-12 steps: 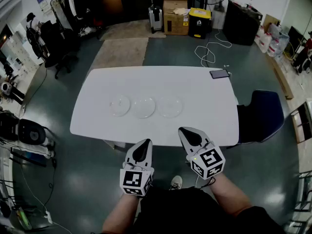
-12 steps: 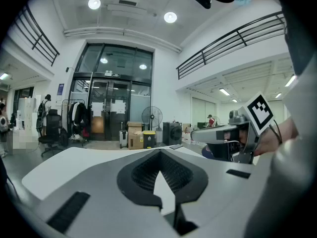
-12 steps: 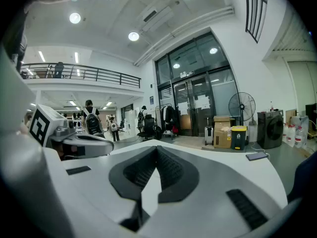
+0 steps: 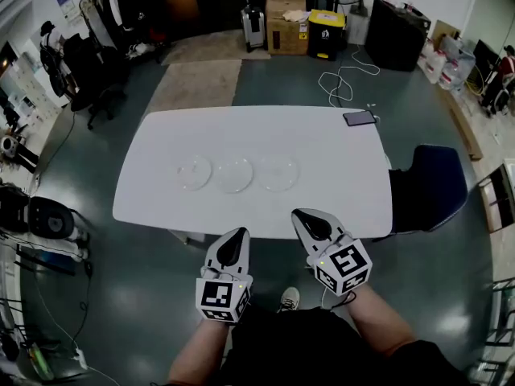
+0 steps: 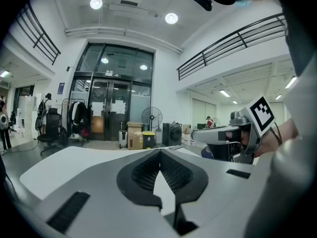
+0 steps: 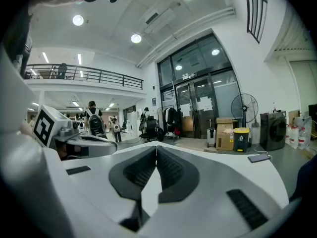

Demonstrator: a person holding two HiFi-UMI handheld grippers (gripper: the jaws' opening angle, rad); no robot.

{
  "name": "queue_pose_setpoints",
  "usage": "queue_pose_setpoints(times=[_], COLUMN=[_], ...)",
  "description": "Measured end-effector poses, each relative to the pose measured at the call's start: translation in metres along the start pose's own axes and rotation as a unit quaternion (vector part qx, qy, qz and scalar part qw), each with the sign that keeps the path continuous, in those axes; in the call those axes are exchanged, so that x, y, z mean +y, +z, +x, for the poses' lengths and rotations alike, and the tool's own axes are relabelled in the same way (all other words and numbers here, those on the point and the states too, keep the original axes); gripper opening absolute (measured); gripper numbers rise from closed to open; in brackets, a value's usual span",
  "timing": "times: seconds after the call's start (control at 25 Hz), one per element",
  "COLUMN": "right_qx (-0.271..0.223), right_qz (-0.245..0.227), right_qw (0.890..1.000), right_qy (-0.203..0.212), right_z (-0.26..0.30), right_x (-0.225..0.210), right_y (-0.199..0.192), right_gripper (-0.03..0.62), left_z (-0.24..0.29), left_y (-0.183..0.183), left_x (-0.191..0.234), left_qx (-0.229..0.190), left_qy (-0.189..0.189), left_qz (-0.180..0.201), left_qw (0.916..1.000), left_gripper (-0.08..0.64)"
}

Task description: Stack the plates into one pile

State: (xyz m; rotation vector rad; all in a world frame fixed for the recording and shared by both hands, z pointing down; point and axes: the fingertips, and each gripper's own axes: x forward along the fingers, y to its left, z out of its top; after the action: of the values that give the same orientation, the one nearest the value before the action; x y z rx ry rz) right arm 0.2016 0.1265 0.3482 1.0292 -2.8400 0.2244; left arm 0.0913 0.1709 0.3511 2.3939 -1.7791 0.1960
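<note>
Three clear glass plates lie in a row on the white table [image 4: 322, 135] in the head view: left plate [image 4: 194, 172], middle plate [image 4: 233, 174], right plate [image 4: 276, 173]. They lie apart, none on another. My left gripper [image 4: 238, 233] and right gripper [image 4: 299, 215] hover side by side just off the table's near edge, short of the plates. Both are shut with nothing between the jaws. In the left gripper view the jaws [image 5: 160, 150] meet at the tip, and so do they in the right gripper view [image 6: 156, 146]. The plates do not show in either gripper view.
A phone [image 4: 359, 118] lies at the table's far right corner. A dark blue chair [image 4: 430, 185] stands at the right end. Beyond the table are a rug [image 4: 193, 83], boxes [image 4: 286, 13], a yellow-lidded bin [image 4: 325, 32], a suitcase [image 4: 253, 25] and a white cable [image 4: 342, 83].
The view has shifted slightly; the table and plates sit a touch higher in the picture. Both grippers stay shut in much the same place.
</note>
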Motion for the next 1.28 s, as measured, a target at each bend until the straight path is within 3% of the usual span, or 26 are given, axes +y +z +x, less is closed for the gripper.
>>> queue_pose_setpoints(times=[0.32,0.48,0.6,0.68,1.28], right_qx=[-0.019,-0.027,-0.028,-0.030,-0.032], right_qz=[-0.013,-0.017,-0.025,-0.029,-0.029], right_qw=[1.000,0.999,0.999,0.999,0.999], right_qy=[0.011,0.022,0.029,0.029,0.001], right_z=[-0.004,0.000,0.002,0.004,0.043], right_x=[-0.001,0.001,0.003,0.003,-0.009], right_y=[0.011,0.016,0.020,0.021,0.032], right_gripper=[0.023,0.099,0.154,0.167,0.172], left_z=[-0.004,-0.005,-0.002,0.000,0.029], left_y=[0.011,0.017,0.019,0.019,0.025], left_x=[0.001,0.004,0.009,0.011,0.053], left_qx=[-0.010,-0.012,-0.009,-0.009,-0.014], left_qy=[0.012,0.014,0.019,0.018,0.000], left_qz=[0.007,0.013,0.012,0.012,0.011], left_qw=[0.9999,0.9997,0.9997,0.9997,0.9998], left_gripper=[0.020,0.028,0.151,0.173,0.193])
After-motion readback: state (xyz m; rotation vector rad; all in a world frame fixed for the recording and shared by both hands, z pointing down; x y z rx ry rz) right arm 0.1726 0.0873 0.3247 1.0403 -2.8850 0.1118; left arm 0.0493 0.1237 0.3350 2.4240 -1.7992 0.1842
